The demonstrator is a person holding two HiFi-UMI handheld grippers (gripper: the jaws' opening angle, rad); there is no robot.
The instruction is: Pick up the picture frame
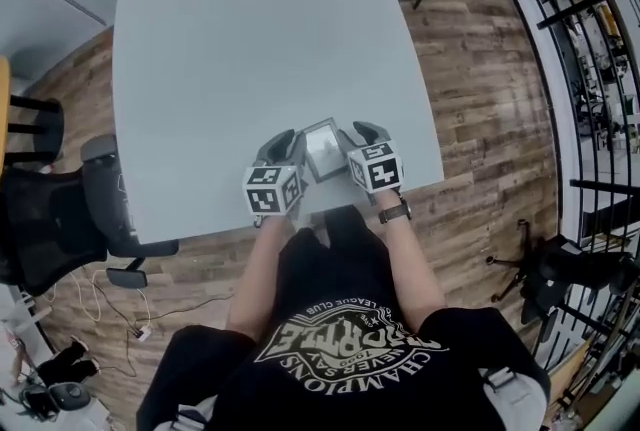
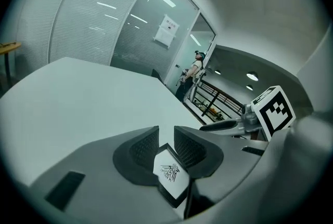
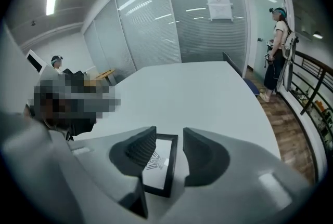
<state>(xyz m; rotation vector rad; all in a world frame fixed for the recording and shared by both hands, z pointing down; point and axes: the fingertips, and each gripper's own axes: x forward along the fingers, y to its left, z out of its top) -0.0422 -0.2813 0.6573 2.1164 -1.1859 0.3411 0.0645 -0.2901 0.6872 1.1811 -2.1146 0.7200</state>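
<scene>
The picture frame (image 1: pixel 322 149) lay flat on the table (image 1: pixel 250 39) near its front edge, between both grippers, with its long axis running away from me. The left gripper (image 1: pixel 284 145) had its jaws partly spread about one frame corner. The right gripper (image 1: pixel 362 135) had its jaws spread wide, straddling the frame's right edge without pressing it. I judged both equally near.

Open tabletop (image 1: pixel 220 39) — frame (image 1: pixel 322 147) lies near edge.

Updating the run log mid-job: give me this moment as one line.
picture frame: flat on table | left gripper: open, corner between jaws | right gripper: open, edge between jaws | lifted: no
</scene>
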